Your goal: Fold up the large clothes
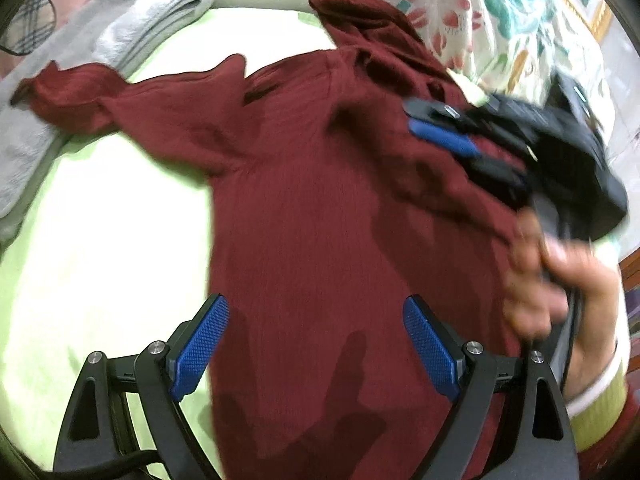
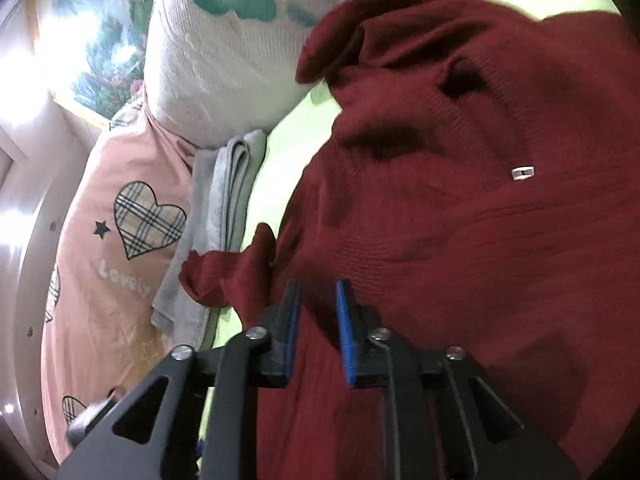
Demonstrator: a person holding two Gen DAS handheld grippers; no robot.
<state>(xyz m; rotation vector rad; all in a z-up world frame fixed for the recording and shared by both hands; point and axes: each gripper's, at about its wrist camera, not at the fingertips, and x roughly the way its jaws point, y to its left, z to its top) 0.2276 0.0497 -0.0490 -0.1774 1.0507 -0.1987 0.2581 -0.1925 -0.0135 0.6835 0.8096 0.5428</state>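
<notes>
A dark red knit sweater [image 1: 320,208] lies spread on a light green bed sheet [image 1: 100,248], one sleeve reaching left and the other toward the top right. My left gripper [image 1: 316,340] is open wide just above the sweater's lower body, holding nothing. My right gripper [image 1: 444,136] shows blurred in the left wrist view, over the sweater's right shoulder. In the right wrist view the sweater [image 2: 460,220] fills the right side, and my right gripper [image 2: 318,320] has a narrow gap between its blue pads, above the fabric, with nothing clearly held.
A folded grey towel [image 1: 132,28] lies at the bed's far left, also in the right wrist view [image 2: 224,200]. A floral pillow [image 1: 480,12] is behind the sweater. A pink cover with plaid hearts [image 2: 120,240] lies beside the towel. The person's hand [image 1: 560,280] holds the right gripper.
</notes>
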